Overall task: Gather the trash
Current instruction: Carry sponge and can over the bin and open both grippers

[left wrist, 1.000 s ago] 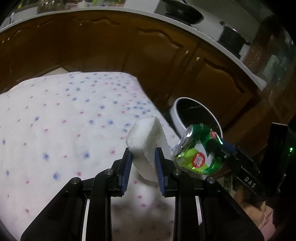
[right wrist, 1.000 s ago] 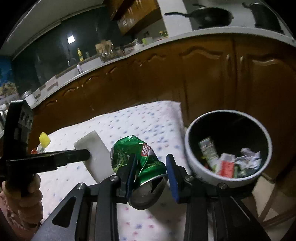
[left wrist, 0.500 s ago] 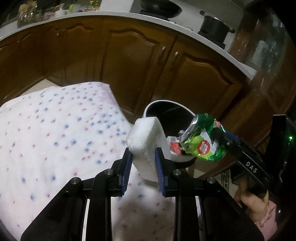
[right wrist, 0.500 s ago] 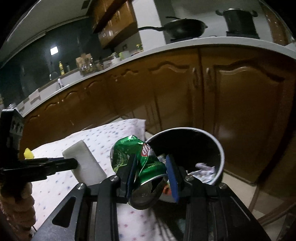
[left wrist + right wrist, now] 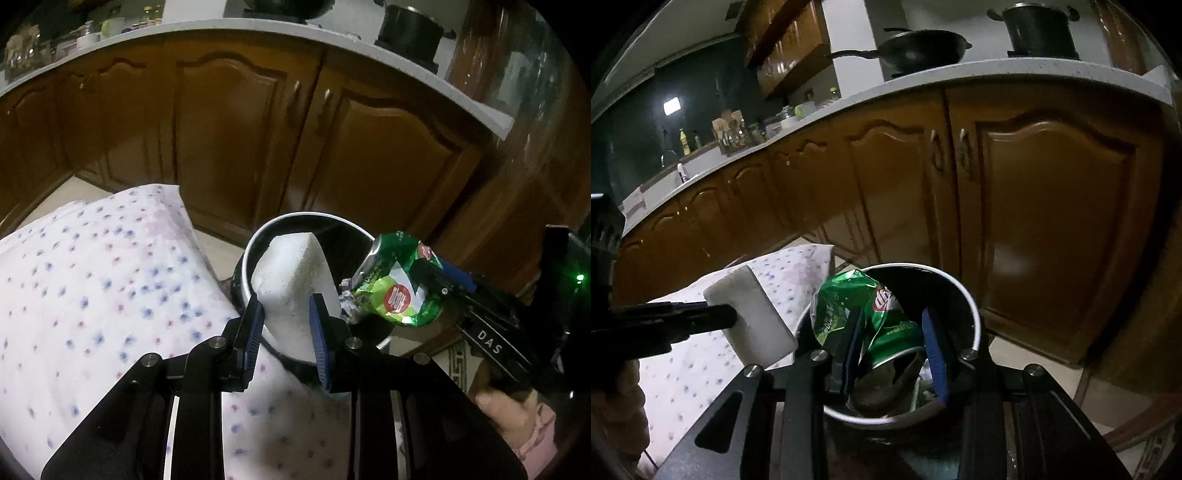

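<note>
My left gripper (image 5: 286, 317) is shut on a white foam block (image 5: 291, 273) and holds it over the near rim of a round trash bin (image 5: 258, 236) with a white rim and dark inside. My right gripper (image 5: 892, 332) is shut on a crushed green soda can (image 5: 864, 306) and holds it above the bin's opening (image 5: 971, 306). The can (image 5: 395, 288) and right gripper also show in the left wrist view, at the bin's right side. The foam block (image 5: 750, 314) shows left of the can in the right wrist view. Crumpled trash (image 5: 345, 291) lies in the bin.
A table with a white cloth dotted blue and red (image 5: 92, 295) lies left of the bin. Brown wooden kitchen cabinets (image 5: 1034, 221) stand close behind it under a pale countertop with a pan (image 5: 919, 48) and a pot (image 5: 1038, 29). Pale floor (image 5: 1034, 354) lies beside the bin.
Both grippers have moved right, off the table and over the bin, carrying the foam block and the can. Both stay shut on their loads.
</note>
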A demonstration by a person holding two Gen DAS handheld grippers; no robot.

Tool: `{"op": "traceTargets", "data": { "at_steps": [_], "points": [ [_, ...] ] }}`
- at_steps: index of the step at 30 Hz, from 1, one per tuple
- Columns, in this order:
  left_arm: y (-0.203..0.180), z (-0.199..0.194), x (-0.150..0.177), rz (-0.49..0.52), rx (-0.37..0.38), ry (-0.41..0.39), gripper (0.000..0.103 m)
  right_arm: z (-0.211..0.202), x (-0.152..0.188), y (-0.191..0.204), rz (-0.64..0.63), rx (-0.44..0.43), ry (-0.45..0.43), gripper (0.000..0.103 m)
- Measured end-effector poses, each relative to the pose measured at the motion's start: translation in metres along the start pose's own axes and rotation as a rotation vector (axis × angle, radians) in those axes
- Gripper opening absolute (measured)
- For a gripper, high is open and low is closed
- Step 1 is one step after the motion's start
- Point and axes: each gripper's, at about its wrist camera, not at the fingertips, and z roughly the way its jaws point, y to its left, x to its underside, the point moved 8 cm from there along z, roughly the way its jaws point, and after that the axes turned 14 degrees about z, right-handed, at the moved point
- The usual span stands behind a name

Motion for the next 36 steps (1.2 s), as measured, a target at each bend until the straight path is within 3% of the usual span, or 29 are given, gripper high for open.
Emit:
{"op": "traceTargets", "data": {
  "at_steps": [13,30,32,36],
  "points": [
    [-0.013,0.044,-0.009,0.034,-0.011,0.076,0.025,0.028,-0.001,-0.014,-0.014,0.032,0.050,0.033],
    [-0.017,0.057,-0.008,0.026,-0.006,0.109,0.029,0.036,0.000,-0.018,-0.019,0.039,0.089,0.033],
    [-0.017,0.057,-0.008,0.026,-0.008,0.111,0.032,0.037,0.000,-0.018,-0.018,0.038,0.095,0.033],
    [-0.015,0.057,-0.005,0.002,0.000,0.120,0.053,0.038,-0.001,-0.020,0.011,0.021,0.109,0.040]
  ]
}}
